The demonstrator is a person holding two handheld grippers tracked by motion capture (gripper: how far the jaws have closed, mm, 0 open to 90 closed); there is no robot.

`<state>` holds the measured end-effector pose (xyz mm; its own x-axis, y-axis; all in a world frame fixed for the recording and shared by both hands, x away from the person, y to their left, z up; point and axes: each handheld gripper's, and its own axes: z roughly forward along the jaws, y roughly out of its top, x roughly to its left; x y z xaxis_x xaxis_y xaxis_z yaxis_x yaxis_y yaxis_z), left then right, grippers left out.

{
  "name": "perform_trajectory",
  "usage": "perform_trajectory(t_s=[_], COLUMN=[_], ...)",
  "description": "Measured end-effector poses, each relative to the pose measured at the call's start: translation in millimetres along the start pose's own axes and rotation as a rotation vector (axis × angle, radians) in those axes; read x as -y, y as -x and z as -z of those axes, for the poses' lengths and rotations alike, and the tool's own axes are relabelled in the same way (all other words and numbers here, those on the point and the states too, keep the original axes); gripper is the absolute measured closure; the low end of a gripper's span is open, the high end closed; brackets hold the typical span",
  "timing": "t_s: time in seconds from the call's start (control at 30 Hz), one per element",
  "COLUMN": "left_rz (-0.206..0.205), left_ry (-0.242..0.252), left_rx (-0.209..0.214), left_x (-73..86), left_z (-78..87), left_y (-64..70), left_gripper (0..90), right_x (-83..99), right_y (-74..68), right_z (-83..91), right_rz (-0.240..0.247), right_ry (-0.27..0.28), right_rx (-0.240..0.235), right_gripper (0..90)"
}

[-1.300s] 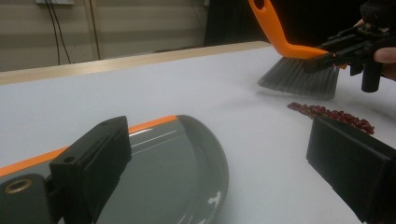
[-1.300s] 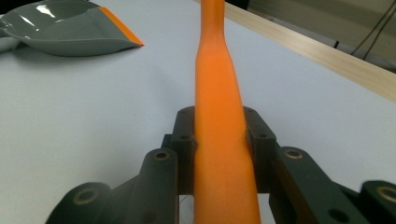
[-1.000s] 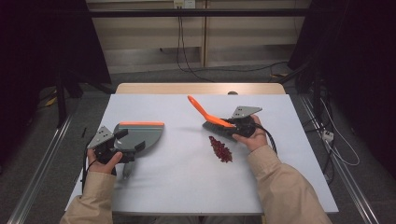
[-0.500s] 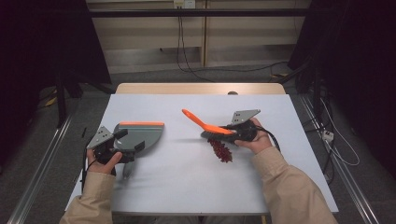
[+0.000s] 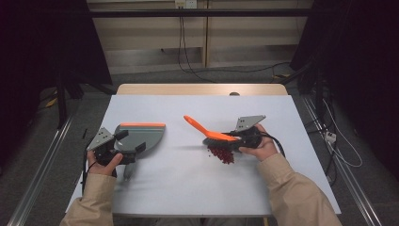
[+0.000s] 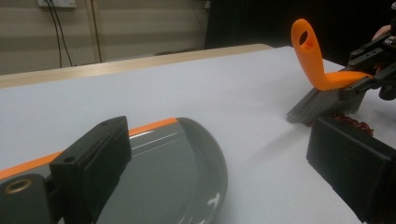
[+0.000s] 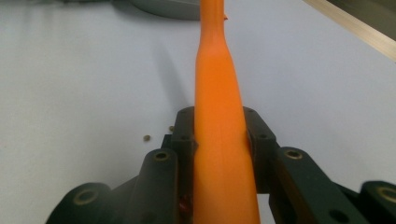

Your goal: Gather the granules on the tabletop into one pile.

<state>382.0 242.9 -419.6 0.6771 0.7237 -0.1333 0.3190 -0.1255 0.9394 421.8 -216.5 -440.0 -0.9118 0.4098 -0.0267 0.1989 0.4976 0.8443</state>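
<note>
Two tongs low over the table: right tongs (image 5: 237, 139) clamped on brush (image 5: 207, 130), left tongs (image 5: 126, 142) apart astride dustpan (image 5: 141, 135).

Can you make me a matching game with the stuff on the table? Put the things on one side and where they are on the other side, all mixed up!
Things:
1. orange-handled brush with grey bristles
2. grey plastic dustpan with an orange edge
3. small pile of dark red bits
4. pale wooden strip

Places:
A. along the table's far edge
B. clamped in the right gripper
C. on the white tabletop under the bristles
D. by the left gripper

Pairs: 1-B, 2-D, 3-C, 4-A
</note>
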Motion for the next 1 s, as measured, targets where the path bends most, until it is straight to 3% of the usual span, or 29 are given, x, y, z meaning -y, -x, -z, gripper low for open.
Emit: perform_trajectory(t_s=[0.27, 0.33, 0.57, 0.77, 0.87, 1.0], left_rz=[-0.002, -0.001, -0.003, -0.019, -0.048, -0.044], left_ry=[0.003, 0.003, -0.015, -0.061, -0.095, -0.122], left_rx=[0.001, 0.000, 0.000, 0.017, 0.015, 0.011], left_x=[-0.4, -0.6, -1.0, -3.3, -3.0, -2.4], left_z=[-0.4, -0.3, 1.9, 2.8, 5.1, 7.6], left_y=[1.1, 1.0, 2.0, 7.7, 10.2, 12.5], left_gripper=[6.3, 6.3, 6.2, 6.2, 6.2, 6.5], right_x=[-0.2, -0.1, -3.7, -2.4, 1.6, 5.9], right_y=[-2.9, -1.1, 1.2, -1.3, -4.4, -8.2], right_z=[2.0, 2.9, 10.9, 22.9, 27.2, 31.9], right_rz=[-0.050, -0.081, -0.148, -0.199, -0.233, -0.268], right_ry=[0.033, 0.069, 0.109, 0.112, 0.131, 0.152], right_rx=[0.022, 0.027, 0.108, 0.187, 0.206, 0.238], right_gripper=[71.3, 71.2, 71.2, 71.2, 71.2, 71.2])
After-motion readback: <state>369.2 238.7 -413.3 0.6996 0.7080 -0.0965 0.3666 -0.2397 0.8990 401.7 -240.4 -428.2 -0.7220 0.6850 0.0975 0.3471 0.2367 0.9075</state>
